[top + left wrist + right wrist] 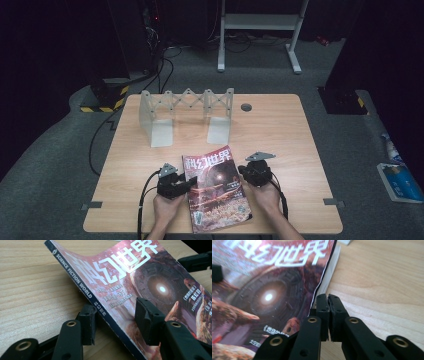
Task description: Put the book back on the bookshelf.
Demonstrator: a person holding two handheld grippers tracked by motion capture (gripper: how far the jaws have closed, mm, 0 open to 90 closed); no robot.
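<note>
A magazine (216, 189) with a red-brown cover and white characters lies on the wooden table (300, 150) near its front edge. My left gripper (189, 184) is at the magazine's spine side. In the left gripper view it (115, 312) is open and straddles the spine (100, 310): one jaw sits beside and below the spine, the other rests on the cover. The spine edge looks slightly raised. My right gripper (243, 171) is at the magazine's right edge. In the right gripper view its jaws (328, 315) are shut together, with nothing seen between them, right beside the cover's edge (319, 290).
A grey expanding rack (187, 102) with two upright end plates stands at the back of the table. A round grommet hole (246, 107) is behind it to the right. On the floor are a white frame (260, 30) and a blue-and-white object (400, 180).
</note>
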